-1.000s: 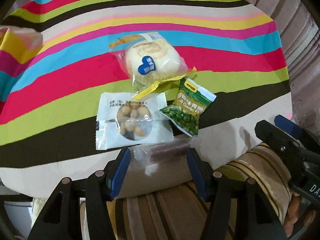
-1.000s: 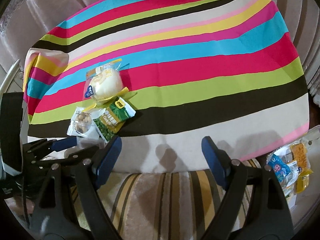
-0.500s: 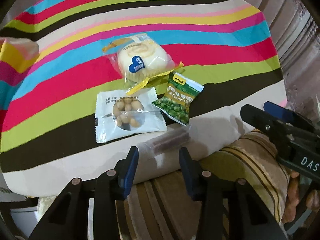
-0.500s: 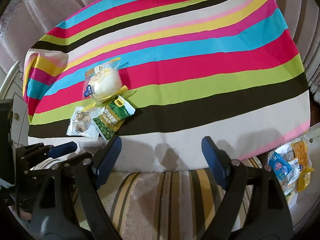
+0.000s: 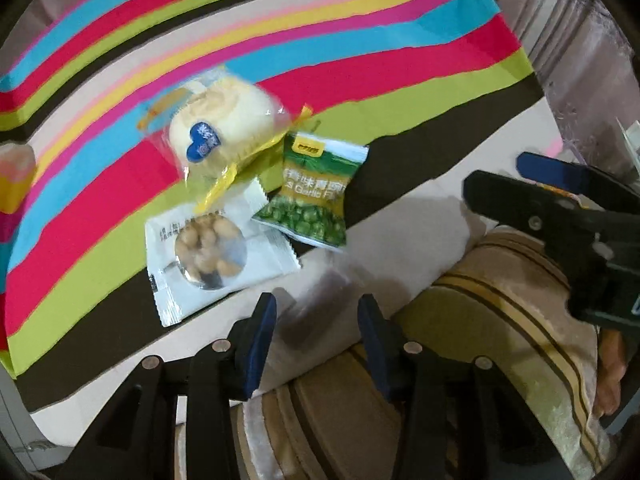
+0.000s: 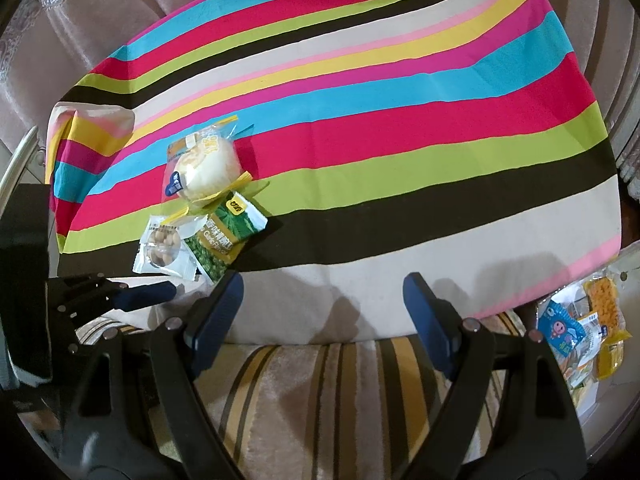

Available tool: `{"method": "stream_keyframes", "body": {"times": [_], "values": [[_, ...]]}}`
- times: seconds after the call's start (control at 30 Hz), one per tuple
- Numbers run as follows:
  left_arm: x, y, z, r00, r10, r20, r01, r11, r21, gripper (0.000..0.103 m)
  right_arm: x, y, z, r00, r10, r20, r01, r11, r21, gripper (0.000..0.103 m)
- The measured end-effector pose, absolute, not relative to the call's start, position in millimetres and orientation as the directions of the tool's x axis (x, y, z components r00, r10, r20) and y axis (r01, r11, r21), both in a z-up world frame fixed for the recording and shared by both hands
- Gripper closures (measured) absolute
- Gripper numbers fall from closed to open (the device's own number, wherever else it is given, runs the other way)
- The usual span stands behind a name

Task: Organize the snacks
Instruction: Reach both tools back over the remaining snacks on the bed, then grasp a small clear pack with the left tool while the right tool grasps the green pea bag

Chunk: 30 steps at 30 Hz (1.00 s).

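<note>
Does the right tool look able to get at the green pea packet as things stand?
Probably yes. The right tool is open and holds nothing, and the pea packet lies uncovered on the tablecloth. The left tool, closing beside it, could crowd the way in.

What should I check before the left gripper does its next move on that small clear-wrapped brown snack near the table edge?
1. Brown stick snack lies between the left gripper fingers: ok.
2. Pads pressing on the wrapper: not ok; the jaws are closing, with gaps showing on both sides.
3. Snack fully supported on the striped tablecloth: cannot tell; it sits at the edge and the picture is blurred.
4. Neighbours clear of the fingers: ok; the peanut packet and green pea packet lie just beyond the fingertips.
5. Right gripper out of the way: ok; open and empty over the table edge.
</note>
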<state>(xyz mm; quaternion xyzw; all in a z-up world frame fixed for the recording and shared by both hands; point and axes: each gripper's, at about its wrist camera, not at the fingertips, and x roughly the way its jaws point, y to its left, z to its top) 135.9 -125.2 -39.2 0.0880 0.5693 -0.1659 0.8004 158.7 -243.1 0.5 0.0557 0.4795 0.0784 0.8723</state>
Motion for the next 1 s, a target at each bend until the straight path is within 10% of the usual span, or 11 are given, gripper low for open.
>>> {"method": "stream_keyframes", "body": {"times": [0.27, 1.0], "values": [[125.2, -104.8, -31.5, 0.337, -0.193, -0.922, 0.297, 0.950, -0.091, 0.086, 160.1, -238.1, -0.3, 0.515, 0.171, -0.840, -0.088, 0.985, 0.147, 0.019], [107.0, -34.3, -15.6, 0.507, -0.271, -0.818, 0.032, 0.955, -0.296, 0.090, 217.0, -168.0, -9.4, 0.439, 0.244, -0.865, -0.107, 0.970, 0.219, 0.019]]}}
